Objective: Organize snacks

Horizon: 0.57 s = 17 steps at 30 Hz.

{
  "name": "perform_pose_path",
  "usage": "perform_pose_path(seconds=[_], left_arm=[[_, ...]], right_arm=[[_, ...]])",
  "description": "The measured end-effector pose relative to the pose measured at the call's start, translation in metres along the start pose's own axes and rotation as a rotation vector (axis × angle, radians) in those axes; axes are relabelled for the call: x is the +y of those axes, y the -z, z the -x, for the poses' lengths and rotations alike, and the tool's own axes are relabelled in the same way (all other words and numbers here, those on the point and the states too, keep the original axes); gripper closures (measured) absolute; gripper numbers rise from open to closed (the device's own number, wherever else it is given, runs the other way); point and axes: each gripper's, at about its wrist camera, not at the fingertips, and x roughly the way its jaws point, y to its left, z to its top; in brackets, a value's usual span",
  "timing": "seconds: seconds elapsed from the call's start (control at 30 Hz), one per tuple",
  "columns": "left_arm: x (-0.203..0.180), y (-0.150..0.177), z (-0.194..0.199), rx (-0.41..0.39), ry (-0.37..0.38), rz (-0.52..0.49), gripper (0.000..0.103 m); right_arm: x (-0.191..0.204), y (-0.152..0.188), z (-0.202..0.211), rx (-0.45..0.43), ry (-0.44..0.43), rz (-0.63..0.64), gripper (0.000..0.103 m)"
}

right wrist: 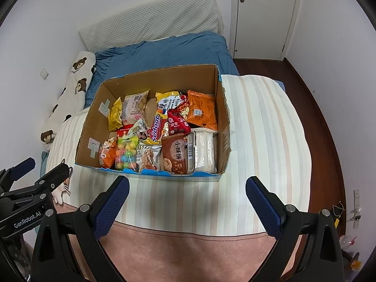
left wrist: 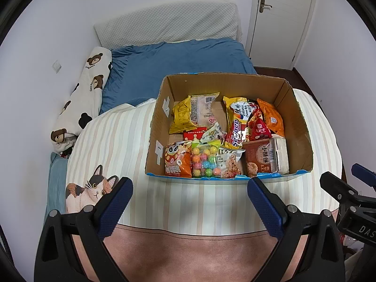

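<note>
An open cardboard box (left wrist: 155, 127) (right wrist: 89, 127) sits on a striped quilt on the bed. Several snack packets fill it: a bag of coloured gum balls (left wrist: 205, 159) (right wrist: 125, 155), a brown packet (left wrist: 258, 158) (right wrist: 175, 156), an orange packet (left wrist: 272, 117) (right wrist: 202, 110), a yellow bag (left wrist: 182, 115) (right wrist: 115, 114) and a red Sedaap noodle pack (left wrist: 236, 129) (right wrist: 158, 125). My left gripper (left wrist: 189, 188) is open and empty, just short of the box's near edge. My right gripper (right wrist: 186, 186) is likewise open and empty. Each gripper shows at the edge of the other's view.
The striped quilt (left wrist: 117, 141) (right wrist: 270, 129) with a cat print (left wrist: 94, 188) covers the bed's near half; a blue sheet (left wrist: 176, 61) and white pillow (left wrist: 169, 23) lie behind. A bear-print bolster (left wrist: 84, 89) lines the left wall. A closed door (right wrist: 263, 11) stands at back right.
</note>
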Motion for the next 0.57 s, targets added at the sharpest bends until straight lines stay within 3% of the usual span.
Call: perform_pose_path(seconds=[0.57], left_arm=[[-0.0002, -0.0009, 0.0051, -0.017, -0.005, -0.003, 0.003]], right_arm=[[-0.0039, 0.0035, 0.0017, -0.001, 0.000, -0.013, 0.002]])
